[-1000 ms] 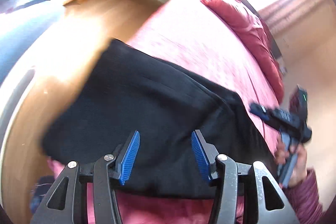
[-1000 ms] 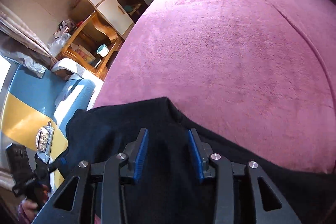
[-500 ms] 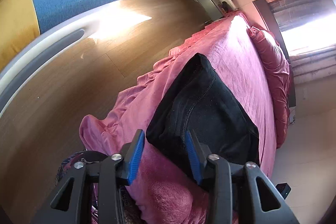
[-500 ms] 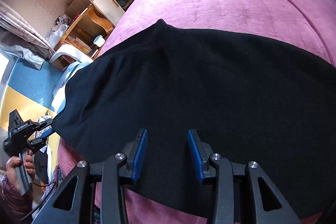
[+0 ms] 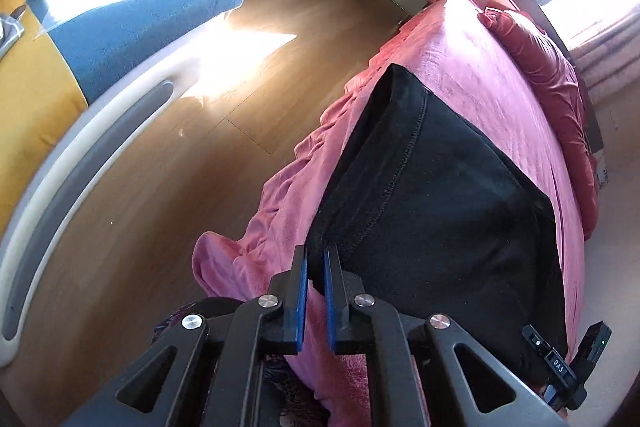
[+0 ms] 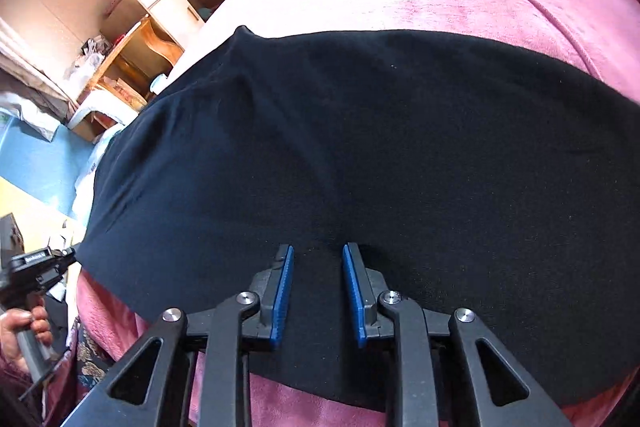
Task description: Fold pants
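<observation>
**Black pants on pink bed, both claws at the near edge**

Pants (image 5: 440,211): black, folded into a broad slab, lying flat on the pink bedspread (image 5: 480,67) close to the bed's near side edge. Stitched seam runs along the layer seen from the left wrist. From the right wrist the cloth spreads wide across the frame, smooth, one soft ridge toward its far corner.

Left gripper (image 5: 316,267): blue pads drawn almost together, pinching the near corner edge of the pants; black cloth sits in the narrow slot between them. Jaws have just been closing onto it.

Right gripper (image 6: 318,267): pads part-spread over the near edge of the pants, black cloth under and between them. Jaws have just been closing; whether the pads press the fabric I cannot tell.

Each claw shows in the other's view, low at the frame edge. A hand (image 6: 20,331) wraps the left claw's grip.

Surroundings: bedspread hangs rumpled over the side toward a wood floor (image 5: 180,187). Blue-and-yellow mat (image 5: 100,39) beyond. Wooden desk (image 6: 160,7) with drawers at the far wall.
</observation>
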Demonstrator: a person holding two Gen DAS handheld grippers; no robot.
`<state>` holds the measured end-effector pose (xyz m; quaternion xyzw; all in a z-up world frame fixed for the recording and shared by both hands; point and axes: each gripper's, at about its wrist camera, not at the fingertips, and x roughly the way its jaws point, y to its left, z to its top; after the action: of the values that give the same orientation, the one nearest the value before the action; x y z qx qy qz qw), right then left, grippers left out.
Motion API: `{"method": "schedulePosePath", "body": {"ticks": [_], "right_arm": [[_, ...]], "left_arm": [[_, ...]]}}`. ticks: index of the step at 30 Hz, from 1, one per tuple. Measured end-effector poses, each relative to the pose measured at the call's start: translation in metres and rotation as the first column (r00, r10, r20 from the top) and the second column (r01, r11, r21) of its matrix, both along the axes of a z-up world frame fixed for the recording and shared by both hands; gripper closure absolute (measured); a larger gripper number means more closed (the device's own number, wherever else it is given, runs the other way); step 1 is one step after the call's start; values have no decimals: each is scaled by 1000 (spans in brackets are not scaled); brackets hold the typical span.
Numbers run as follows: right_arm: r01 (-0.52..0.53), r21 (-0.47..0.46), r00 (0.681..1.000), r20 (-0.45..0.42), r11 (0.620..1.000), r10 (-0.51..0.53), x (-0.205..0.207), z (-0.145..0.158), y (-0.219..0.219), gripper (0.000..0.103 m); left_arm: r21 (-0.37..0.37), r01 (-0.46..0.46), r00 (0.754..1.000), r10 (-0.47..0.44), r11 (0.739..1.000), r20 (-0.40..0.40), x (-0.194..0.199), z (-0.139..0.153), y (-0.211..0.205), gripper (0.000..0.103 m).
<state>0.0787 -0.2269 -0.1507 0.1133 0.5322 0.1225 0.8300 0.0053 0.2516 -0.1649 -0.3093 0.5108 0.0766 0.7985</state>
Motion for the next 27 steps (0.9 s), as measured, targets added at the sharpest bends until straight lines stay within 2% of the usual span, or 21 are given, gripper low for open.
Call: {"method": "schedulePosePath", "body": {"ticks": [1, 3, 4, 7, 9, 11, 13, 16, 19, 21, 24, 27], "right_arm": [[-3, 0, 1000, 1, 1000, 3, 1, 0, 1, 78], [-9, -3, 1000, 10, 1000, 9, 0, -1, 1, 78], [-7, 1, 1000, 15, 1000, 7, -1, -1, 1, 78], [7, 37, 1000, 17, 999, -7, -10, -3, -13, 78], [16, 73, 1000, 7, 997, -17, -11, -1, -23, 76], [25, 95, 1000, 10, 995, -26, -9, 8, -32, 76], [37, 93, 998, 49, 995, -41, -8, 20, -35, 76], [77, 124, 994, 69, 989, -86, 3, 31, -48, 76], [120, 120, 989, 71, 985, -129, 13, 37, -56, 76], [143, 109, 986, 70, 984, -151, 22, 36, -60, 76], [180, 78, 982, 49, 981, -184, 43, 33, -66, 76], [219, 11, 975, 21, 976, -219, 67, 23, -73, 78]], "left_arm": [[17, 8, 1000, -8, 1000, 1, 1, 1, -2, 95], [72, 3, 1000, -3, 997, -8, 2, 10, -4, 87], [85, -21, 1000, 22, 996, -8, 1, 15, -2, 80], [100, -111, 992, 104, 989, 66, -9, 40, 6, 77], [94, -113, 985, 99, 989, 143, -12, 58, 4, 76], [76, -67, 979, 51, 995, 199, -11, 73, -7, 75], [68, 6, 972, -22, 998, 235, -5, 81, -24, 73], [55, 145, 958, -155, 988, 242, 8, 79, -60, 72], [57, 288, 928, -293, 956, 229, 17, 74, -104, 72], [72, 390, 892, -396, 918, 217, 23, 70, -135, 72], [98, 503, 837, -512, 859, 195, 27, 63, -176, 72], [107, 566, 802, -576, 817, 156, 31, 53, -203, 72]]}}
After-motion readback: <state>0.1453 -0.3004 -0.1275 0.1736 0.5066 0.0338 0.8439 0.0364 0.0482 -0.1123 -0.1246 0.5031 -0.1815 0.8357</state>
